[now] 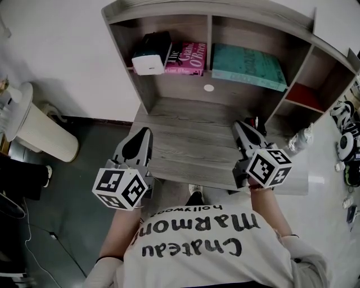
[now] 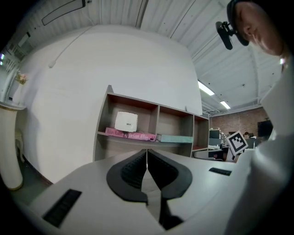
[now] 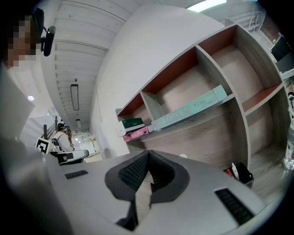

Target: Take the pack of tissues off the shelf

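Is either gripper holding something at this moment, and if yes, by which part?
Nothing is held. The left gripper and the right gripper are both shut and empty; the pack of tissues rests on the pink book on the shelf.

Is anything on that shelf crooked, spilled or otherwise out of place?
Nothing is spilled or broken. On the shelf, the pack of tissues sits on top of the pink book rather than on the board itself. The teal book lies flat and looks slightly skewed to the front edge.
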{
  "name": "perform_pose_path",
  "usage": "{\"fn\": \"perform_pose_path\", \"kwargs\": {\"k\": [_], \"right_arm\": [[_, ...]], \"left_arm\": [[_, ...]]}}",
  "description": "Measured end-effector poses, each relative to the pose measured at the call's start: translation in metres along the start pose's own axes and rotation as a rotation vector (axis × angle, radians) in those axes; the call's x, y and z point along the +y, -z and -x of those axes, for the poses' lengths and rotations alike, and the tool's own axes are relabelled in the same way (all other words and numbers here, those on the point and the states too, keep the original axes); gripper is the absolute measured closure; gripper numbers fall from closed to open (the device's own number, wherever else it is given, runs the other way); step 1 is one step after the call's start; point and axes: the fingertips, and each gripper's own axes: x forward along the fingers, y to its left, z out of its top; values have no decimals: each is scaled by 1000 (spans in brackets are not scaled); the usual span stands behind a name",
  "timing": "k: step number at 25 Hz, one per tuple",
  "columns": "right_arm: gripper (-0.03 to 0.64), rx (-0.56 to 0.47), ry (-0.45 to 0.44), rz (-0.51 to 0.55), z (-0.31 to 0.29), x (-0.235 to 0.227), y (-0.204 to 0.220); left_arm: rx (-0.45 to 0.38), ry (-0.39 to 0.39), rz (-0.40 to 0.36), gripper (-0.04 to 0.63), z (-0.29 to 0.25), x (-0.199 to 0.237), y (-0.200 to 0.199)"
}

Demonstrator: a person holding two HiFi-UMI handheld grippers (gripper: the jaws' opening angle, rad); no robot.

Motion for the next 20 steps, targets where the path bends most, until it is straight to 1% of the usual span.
{"fn": "perform_pose_path", "kwargs": {"k": [3,7,9,10,11,12,15,18,20], "right_arm": [[609,-20,0,-14,-8,-9,-8],[609,-32,-10,-9,-18,-15,-18],[609,-38,-8,-13,-21,-20,-21],[609,-38,-6,-15,-23,-22,-22],[609,-36,-5,-16,-25,-24,-22],[609,-33,-4,-16,-26,-25,-21],[609,-31,6,-20,-28,-31,-21],[609,-29,16,-34,-30,-37,-19],[609,-22,16,-43,-32,-39,-16]], "left_arm": [[-7,24,-46,577,-20,-1,-14],[-5,55,-158,577,-46,-1,-34],[4,69,-221,565,-57,-1,-42],[9,77,-249,520,-62,-1,-46],[16,85,-274,455,-67,-1,-50],[24,95,-297,430,-72,-1,-53],[51,116,-386,391,-84,0,-62],[60,103,-524,338,-97,0,-74],[70,83,-619,315,-108,3,-80]]}}
